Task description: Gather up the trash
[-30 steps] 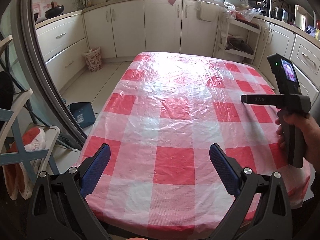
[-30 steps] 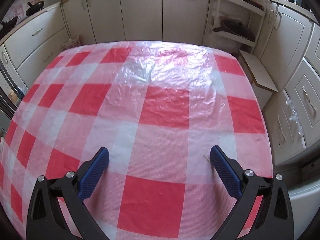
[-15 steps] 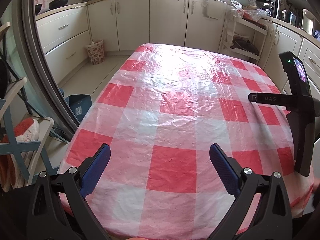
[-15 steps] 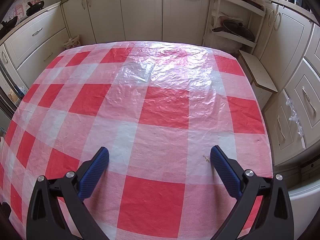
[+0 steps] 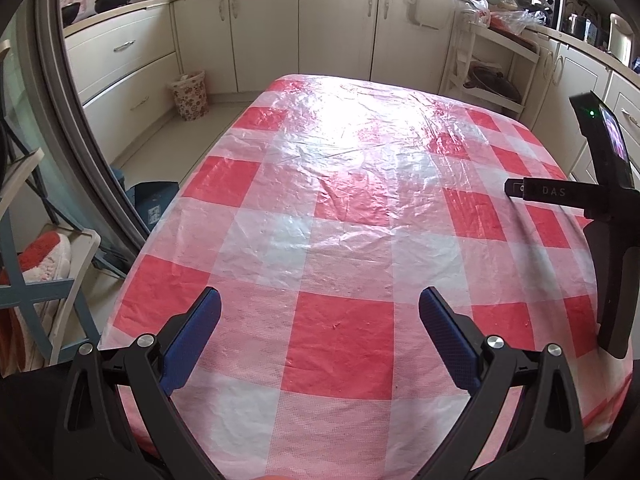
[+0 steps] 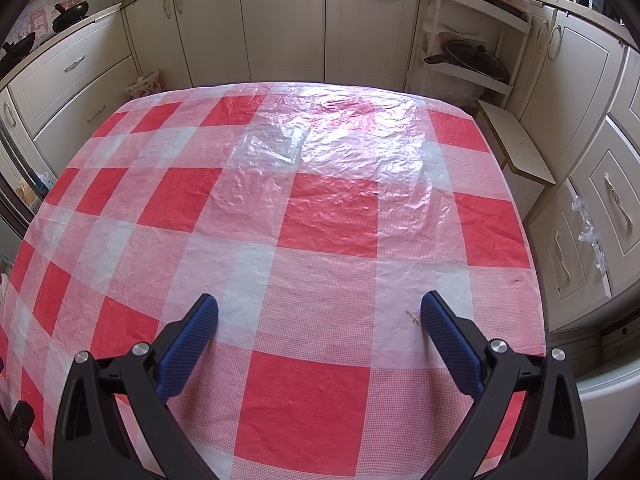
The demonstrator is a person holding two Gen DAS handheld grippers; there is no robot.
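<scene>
In a cream-fitted kitchen, two hand-held grippers hover over the near end of a table; the left gripper (image 5: 320,308) has its blue-padded jaws spread wide with nothing between them, above a red square of the tablecloth (image 5: 360,184); the right gripper (image 6: 320,314) is likewise wide apart and holds nothing. Just beside the inner face of the right gripper's right finger (image 6: 448,340), a small yellowish scrap (image 6: 413,317) lies on a pale square of the cloth, touching the plastic and not the pad; it is too small to identify, and no other trash shows on the table. In the left gripper's view a tiny speck (image 5: 335,325) sits on the near red square, between the jaws. At the right edge of that view the right gripper's black handle and its small lit screen (image 5: 614,142) stand upright over the table's right side. The red-and-white checked plastic cloth is creased and glares brightly toward the far end. To the left of the table, on the floor, a blue box (image 5: 154,204) sits near; farther off a flowered wastebasket (image 5: 190,95) stands against the cabinets (image 5: 264,28). On the far right, an open white shelf unit (image 6: 468,60) holds a dark lidded pan (image 6: 474,56); dark pans rest on the far left counter (image 6: 70,12).
</scene>
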